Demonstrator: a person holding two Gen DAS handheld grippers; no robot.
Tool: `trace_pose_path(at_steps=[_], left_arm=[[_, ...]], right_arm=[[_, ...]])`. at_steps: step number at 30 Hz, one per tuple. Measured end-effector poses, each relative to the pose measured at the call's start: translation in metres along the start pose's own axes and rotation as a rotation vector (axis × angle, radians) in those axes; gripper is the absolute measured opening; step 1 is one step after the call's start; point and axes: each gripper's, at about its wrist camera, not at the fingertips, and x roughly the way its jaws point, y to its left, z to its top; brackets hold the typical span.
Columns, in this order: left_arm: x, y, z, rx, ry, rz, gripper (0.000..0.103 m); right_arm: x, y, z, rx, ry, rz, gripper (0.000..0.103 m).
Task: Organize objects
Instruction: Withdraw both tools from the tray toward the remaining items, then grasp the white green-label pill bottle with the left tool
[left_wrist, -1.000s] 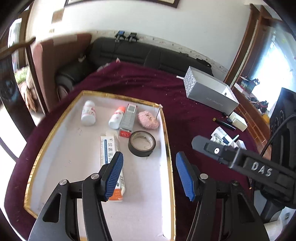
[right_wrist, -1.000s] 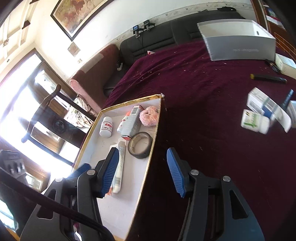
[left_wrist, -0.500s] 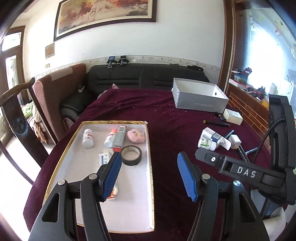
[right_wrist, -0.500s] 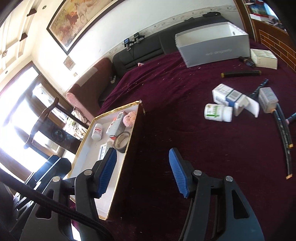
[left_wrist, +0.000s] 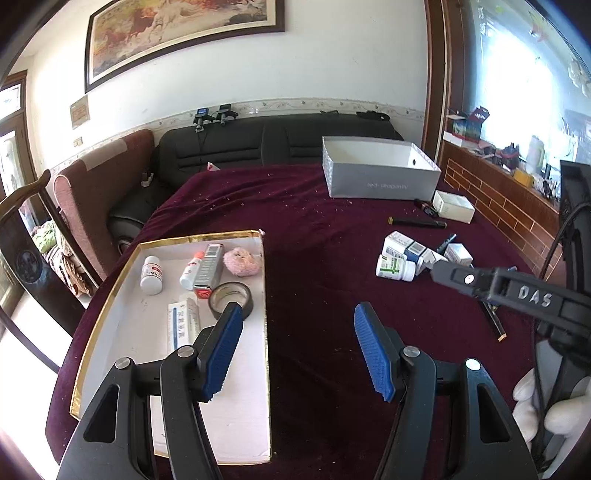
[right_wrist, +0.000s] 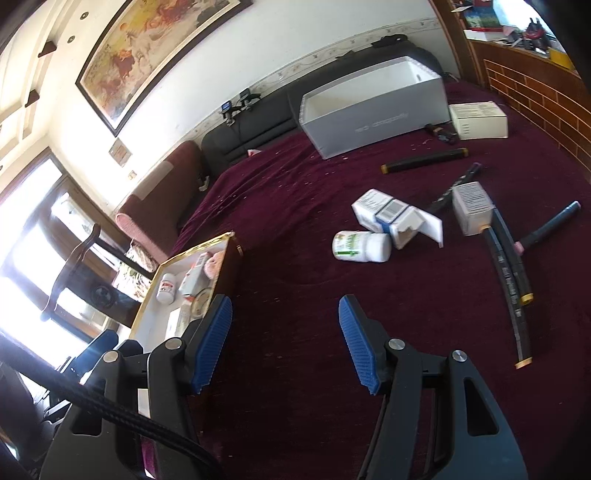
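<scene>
A gold-rimmed white tray (left_wrist: 110, 306) lies at the left of the maroon table and holds a pill bottle (left_wrist: 151, 275), a tape roll (left_wrist: 231, 299), a pink puff (left_wrist: 241, 261) and a tube. Loose on the cloth to the right lie a white-green bottle (right_wrist: 361, 246), medicine boxes (right_wrist: 391, 218) and pens (right_wrist: 424, 160). My left gripper (left_wrist: 298, 352) is open and empty above the tray's right edge. My right gripper (right_wrist: 285, 341) is open and empty over bare cloth, short of the white-green bottle. The tray also shows in the right wrist view (right_wrist: 149, 310).
An open grey box (left_wrist: 380, 173) stands at the far side of the table, a small white box (left_wrist: 453, 206) beside it. A black sofa (left_wrist: 258, 142) and a chair lie behind. The right gripper's body (left_wrist: 517, 293) crosses the left view's right side.
Both grippers have pulled back and swung right, away from the tray. The loose boxes, bottle and pens on the right have come into fuller view. Both stay open.
</scene>
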Motion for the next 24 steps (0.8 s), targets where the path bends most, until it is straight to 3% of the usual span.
trace_pose_path(at_steps=[5, 11, 15, 20, 24], left_arm=[[0.019, -0.011, 0.0, 0.021, 0.051, -0.026, 0.057], [0.078, -0.021, 0.006, -0.054, 0.268, -0.196, 0.057], [0.116, -0.02, 0.013, -0.151, 0.364, -0.271, 0.056], [0.143, -0.03, 0.022, -0.18, 0.362, -0.288, 0.056], [0.165, -0.045, 0.039, -0.195, 0.297, -0.309, 0.056]], right_arm=[[-0.013, -0.028, 0.01, 0.021, -0.029, -0.047, 0.062], [-0.03, -0.076, 0.025, 0.081, -0.093, -0.148, 0.064], [-0.036, -0.108, 0.032, 0.133, -0.15, -0.197, 0.067], [-0.037, -0.14, 0.031, 0.202, -0.202, -0.201, 0.068], [-0.037, -0.15, 0.029, 0.228, -0.227, -0.195, 0.068]])
